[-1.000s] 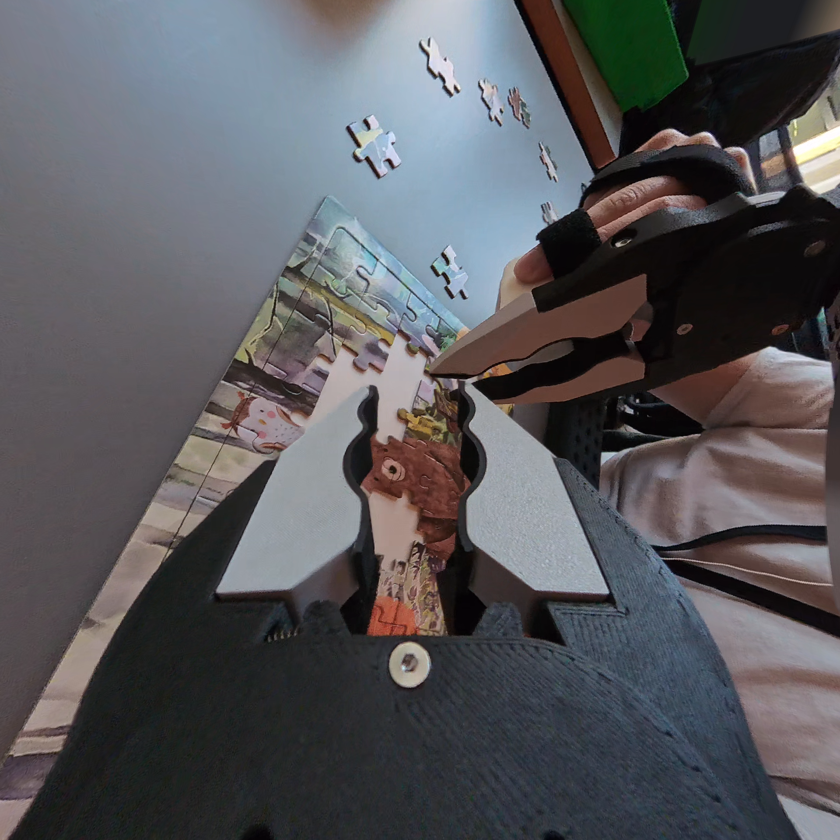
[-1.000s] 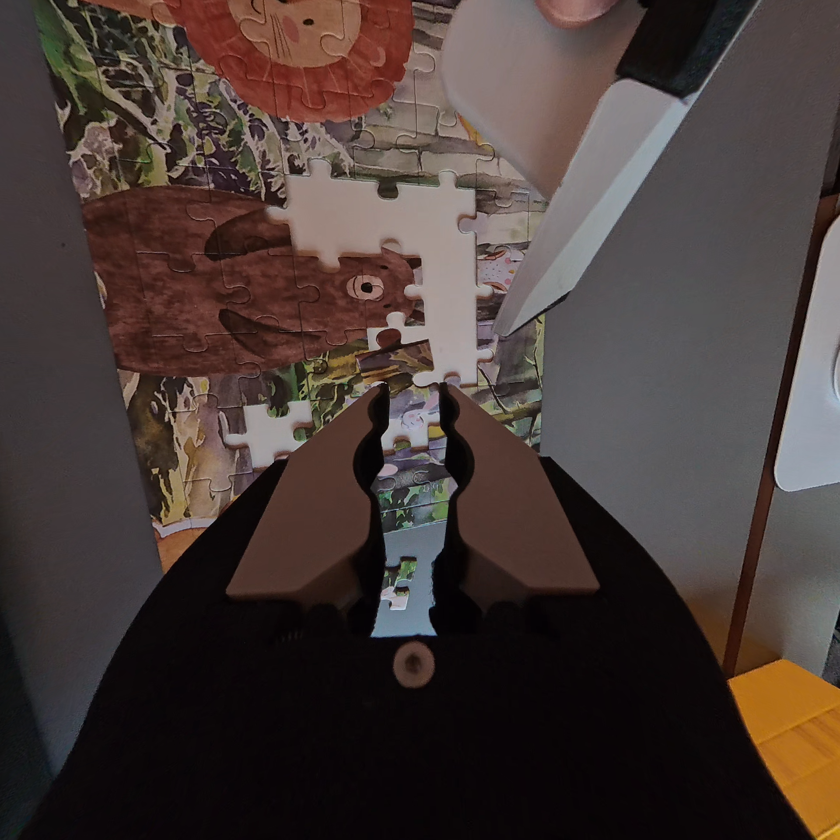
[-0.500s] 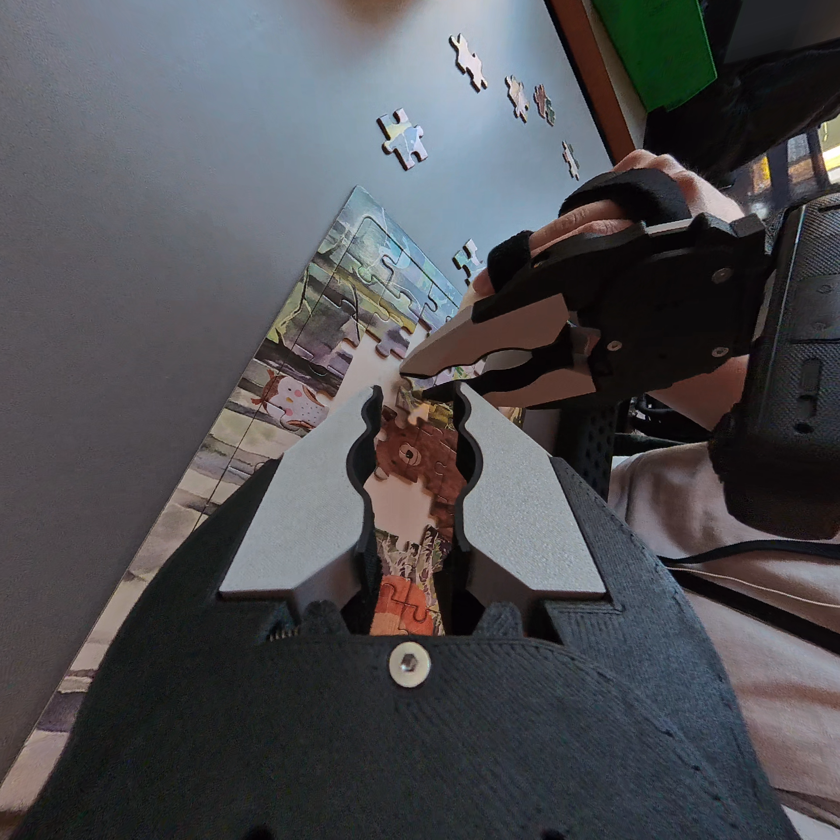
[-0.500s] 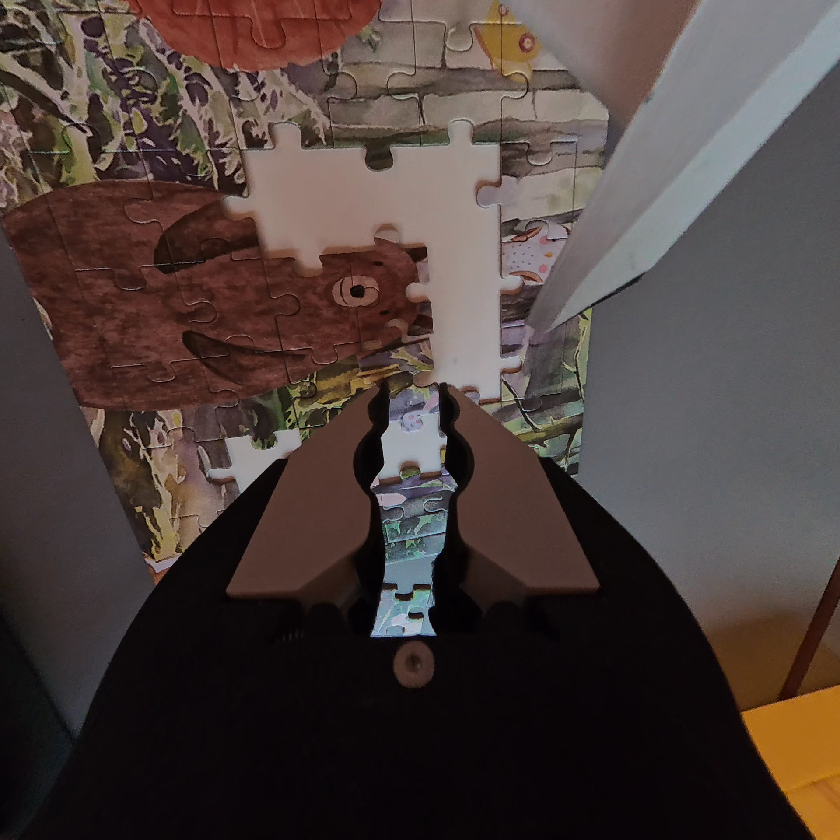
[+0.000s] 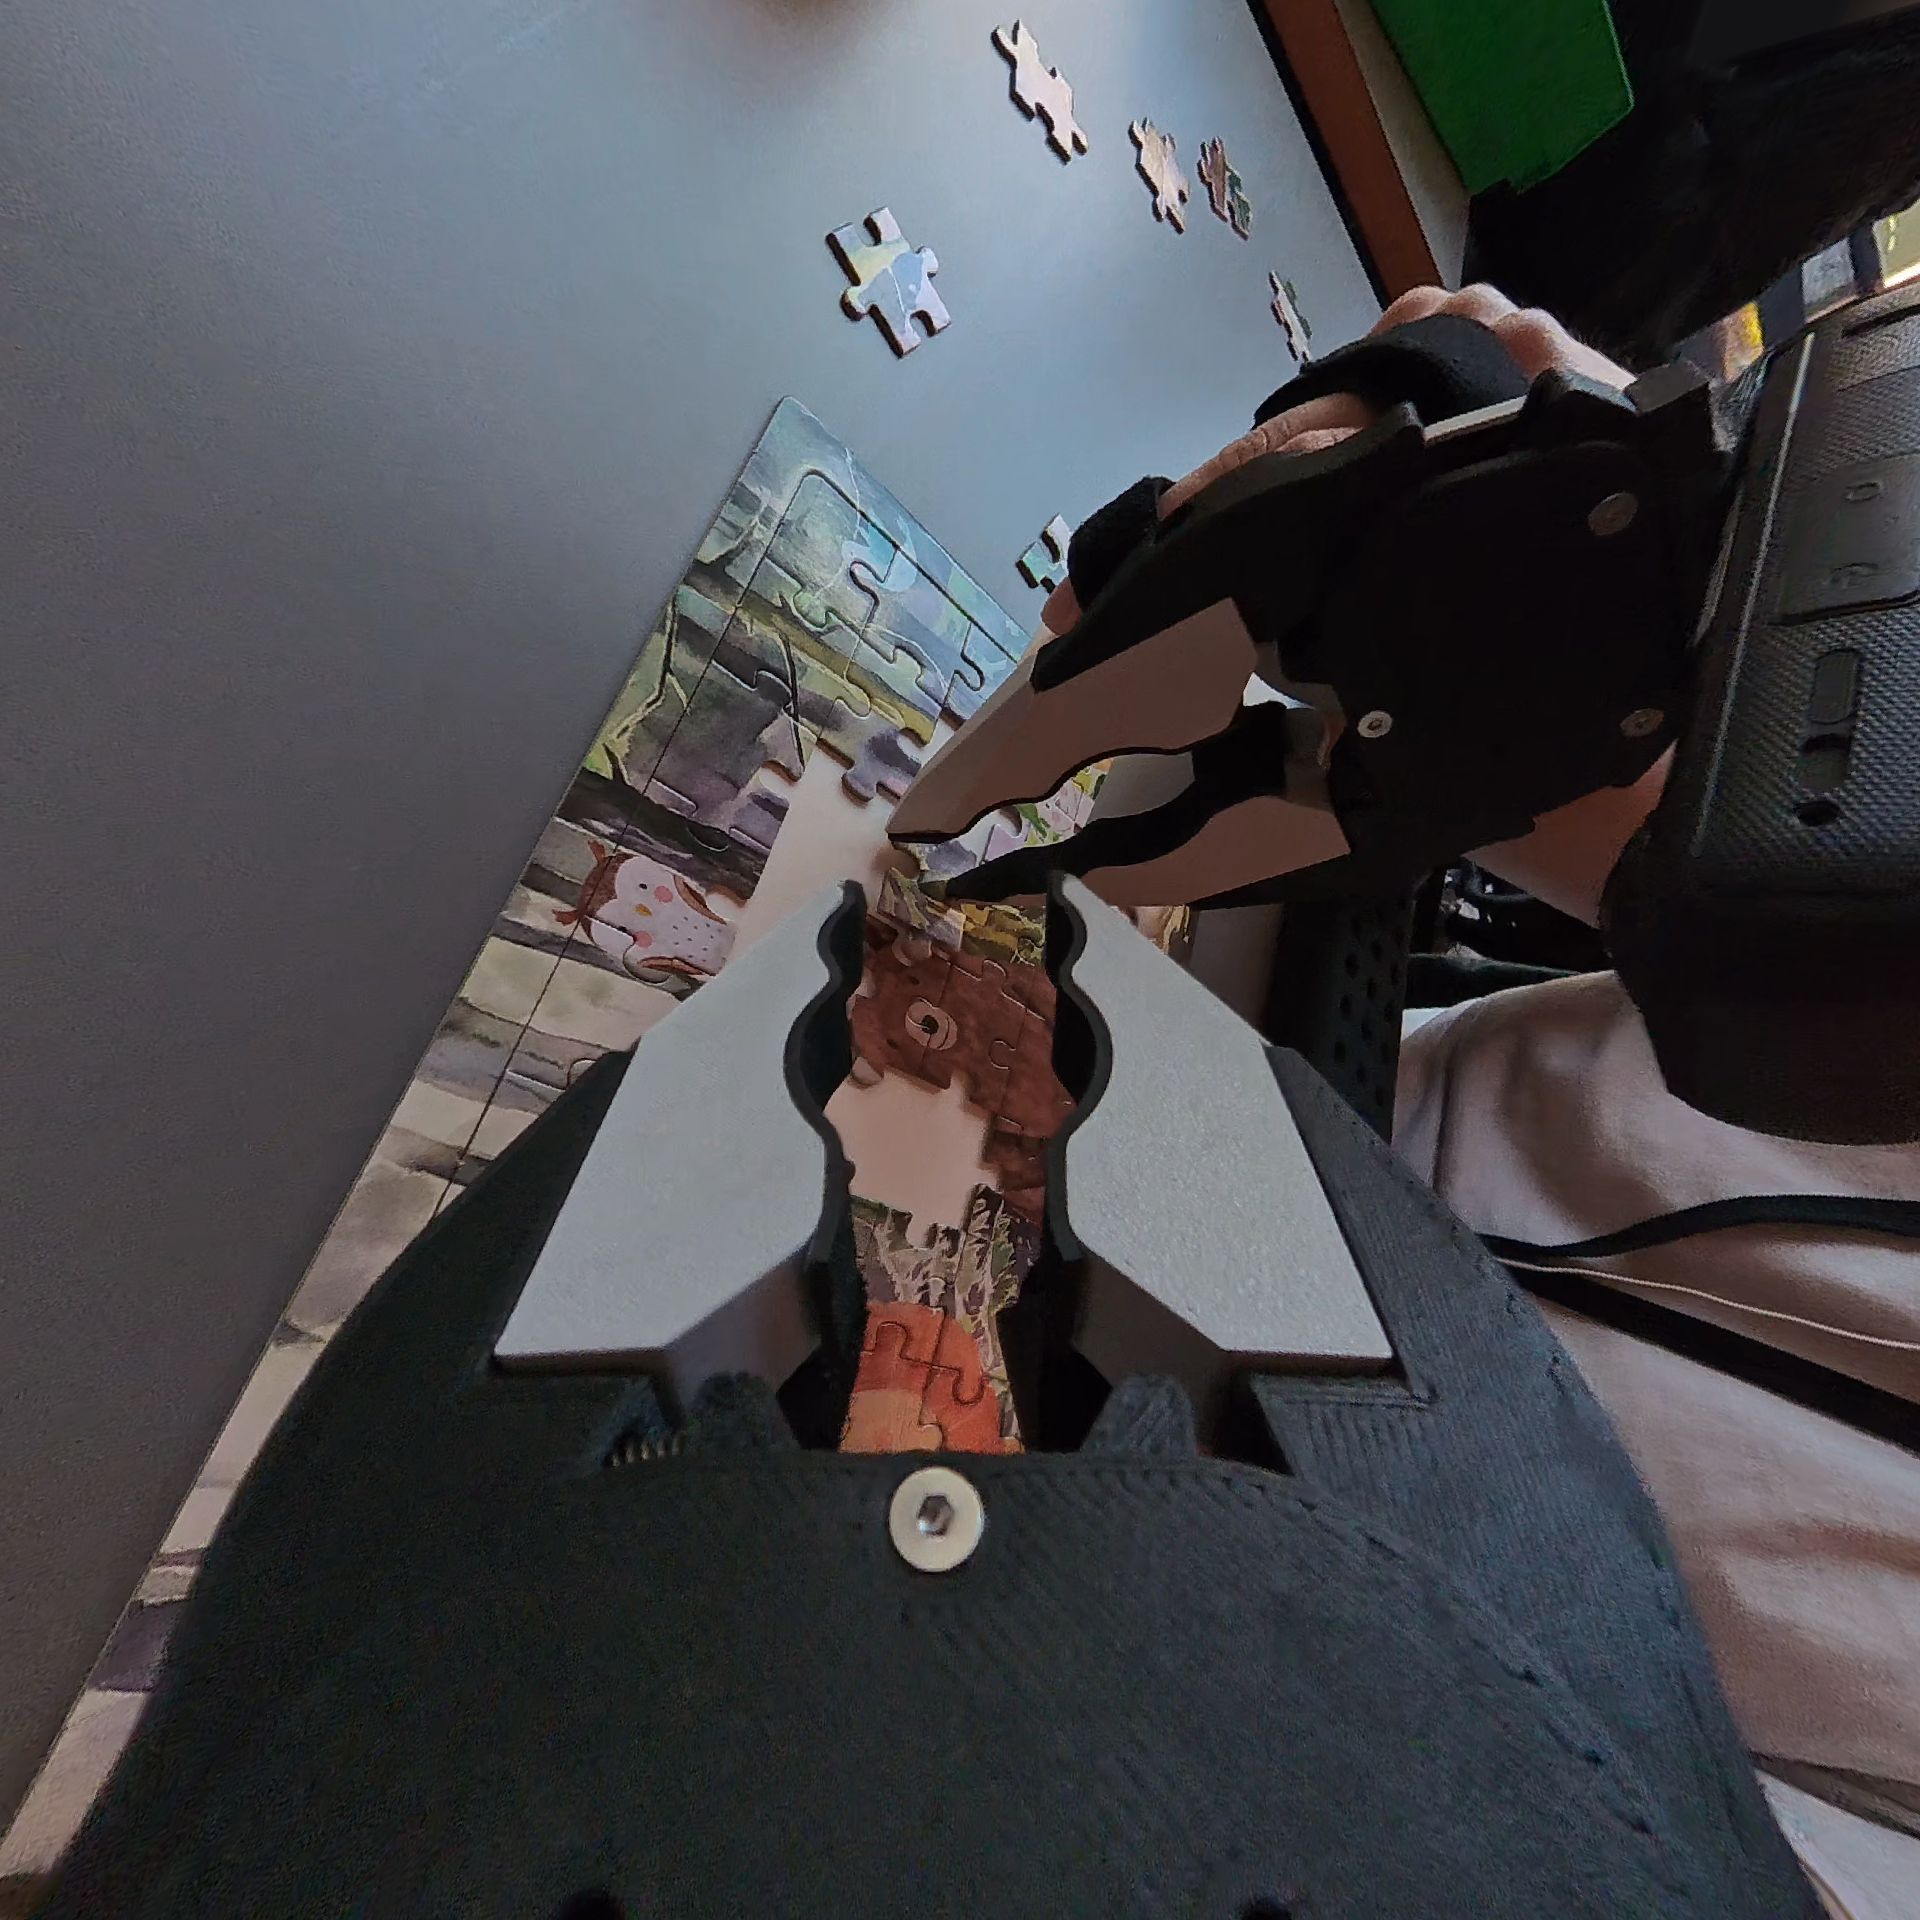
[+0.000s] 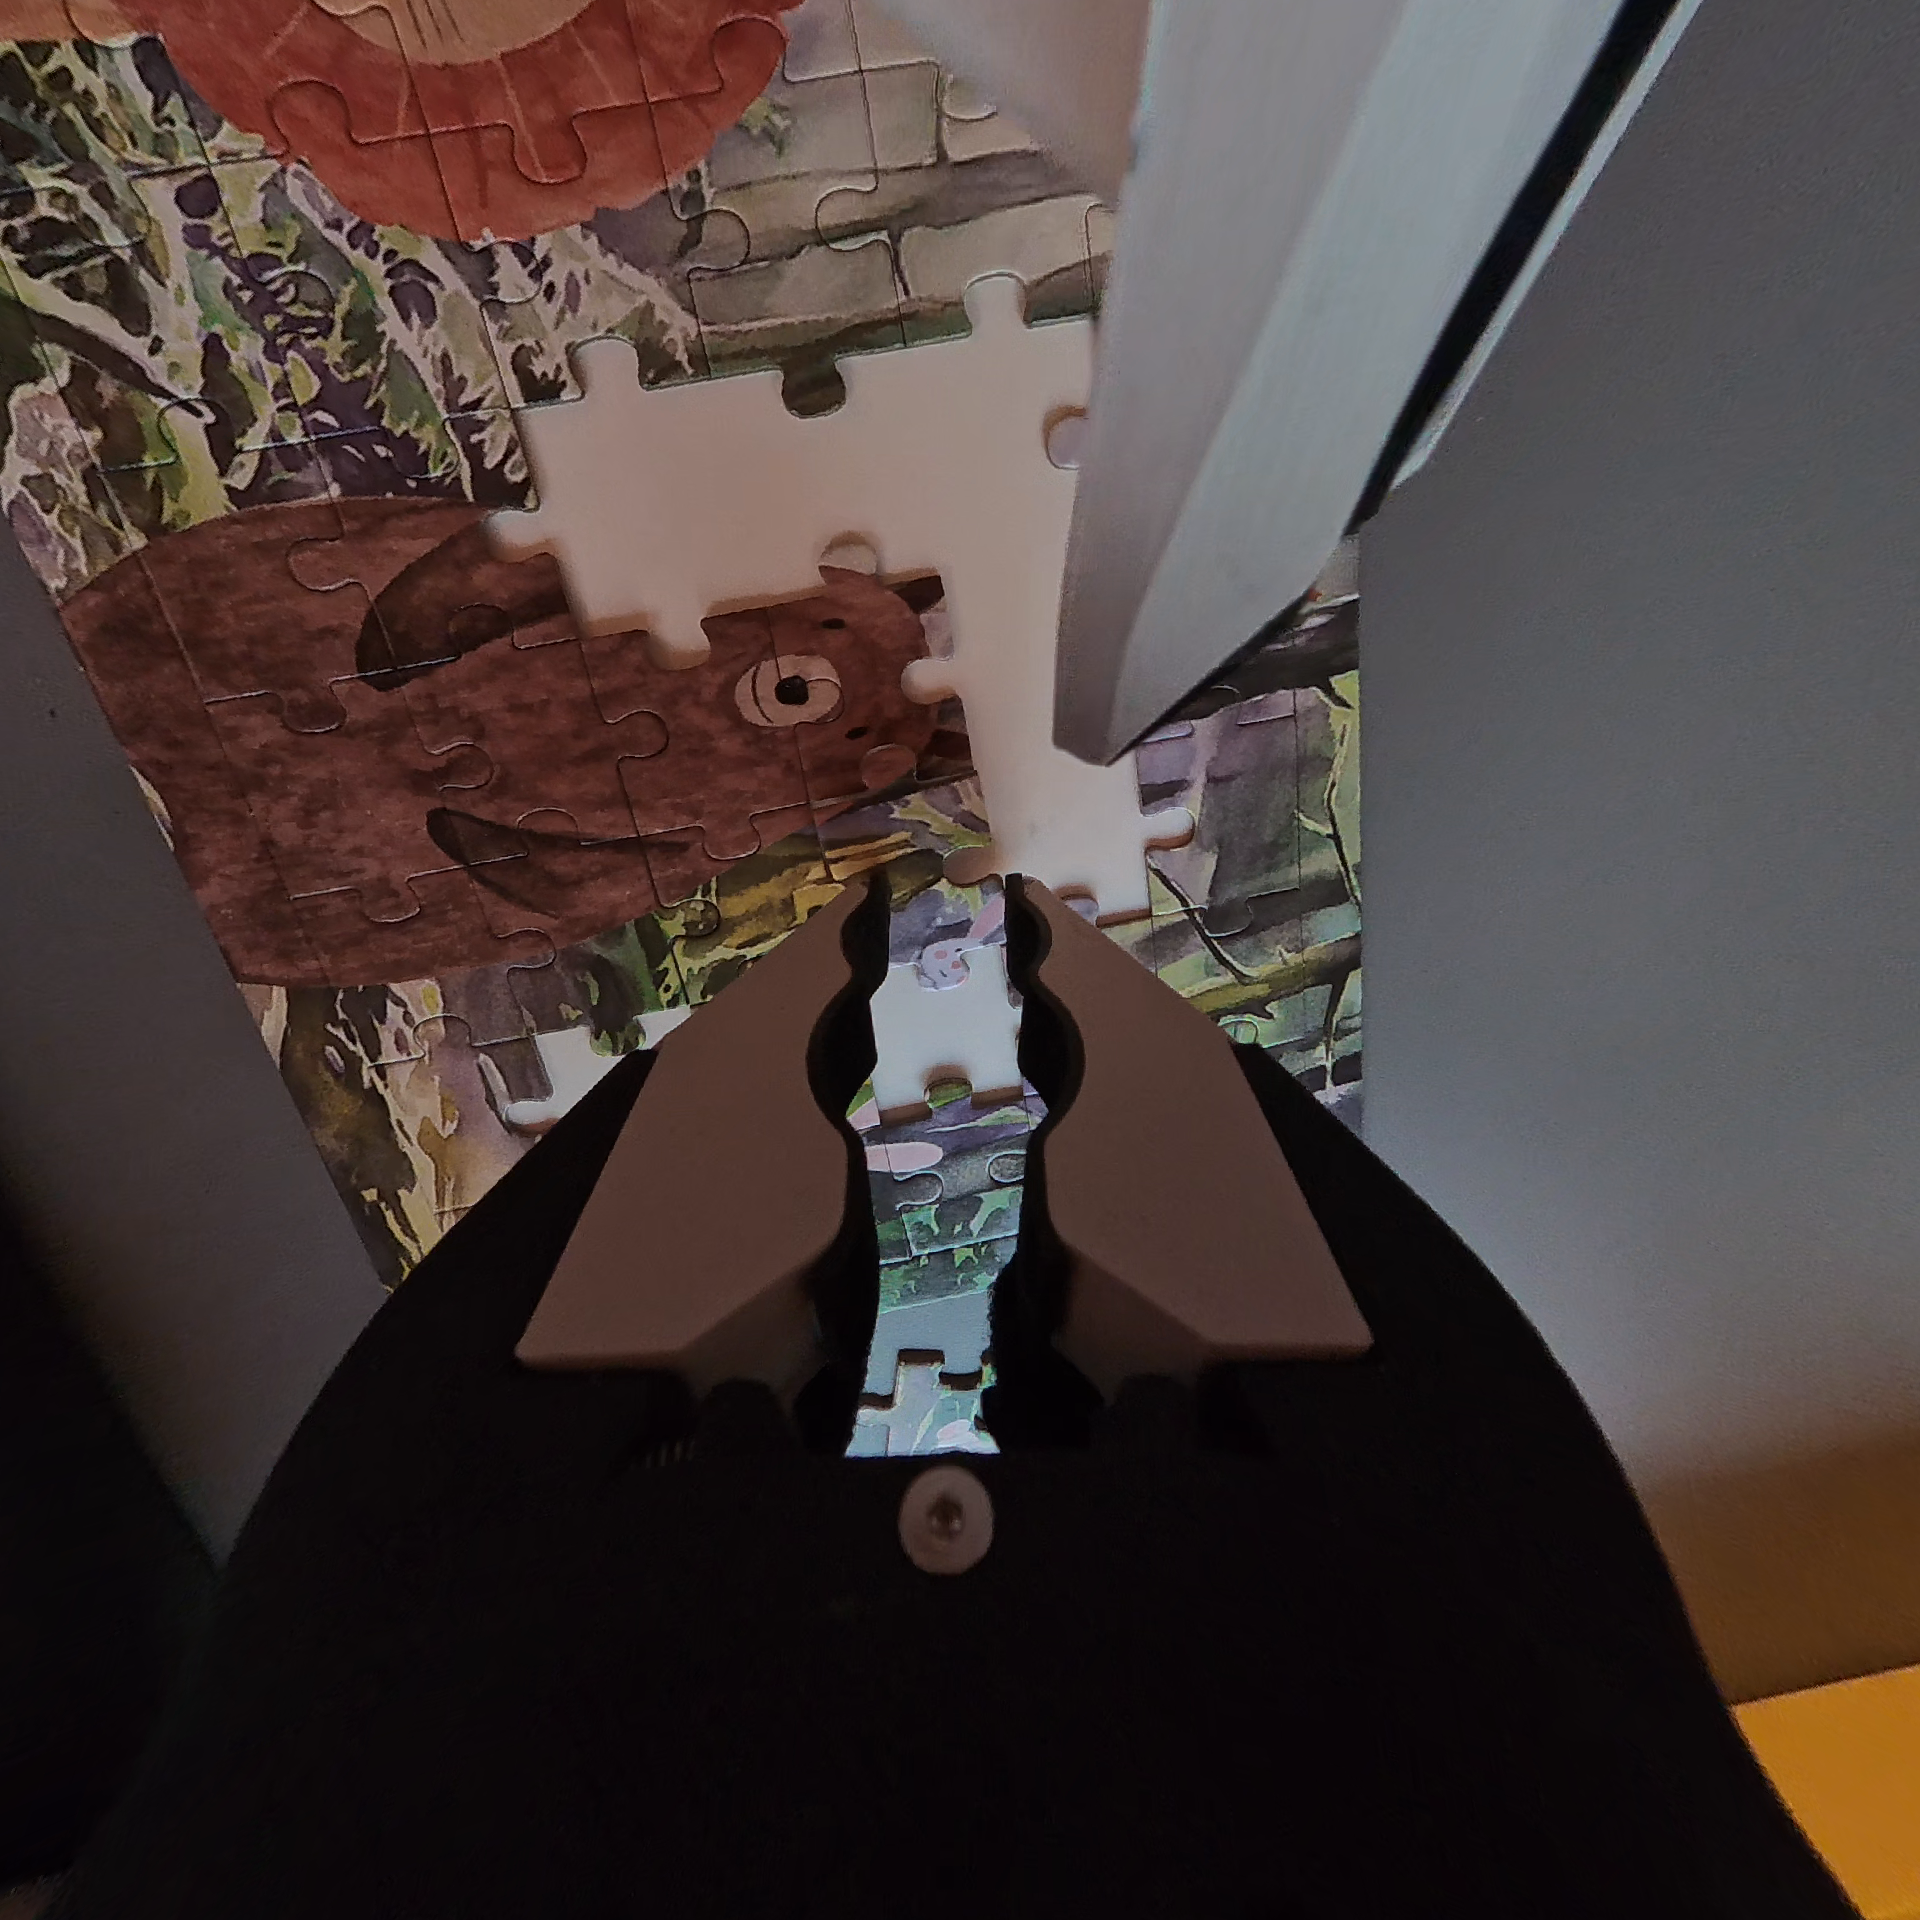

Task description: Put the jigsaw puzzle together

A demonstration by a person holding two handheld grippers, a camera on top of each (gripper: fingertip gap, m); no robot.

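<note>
Both tongs [image 5: 951,894] — grey wavy-edged fingers [image 5: 675,1174], black ribbed bodies, one silver screw each.

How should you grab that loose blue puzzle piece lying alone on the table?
The blue puzzle piece lies flat on the grey table, clear of others. Probably come straight down from above and pinch across its narrow waist, between the knobs; the flat faces offer nothing to hold.

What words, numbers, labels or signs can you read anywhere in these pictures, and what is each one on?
None can be read.
The jigsaw puzzle shows only painted animals and foliage, no lettering.
The loose pieces on the grey table carry only bits of picture.
The green box shows a plain face.
The black device at the person's wrist has small raised marks, too small to read.
</note>
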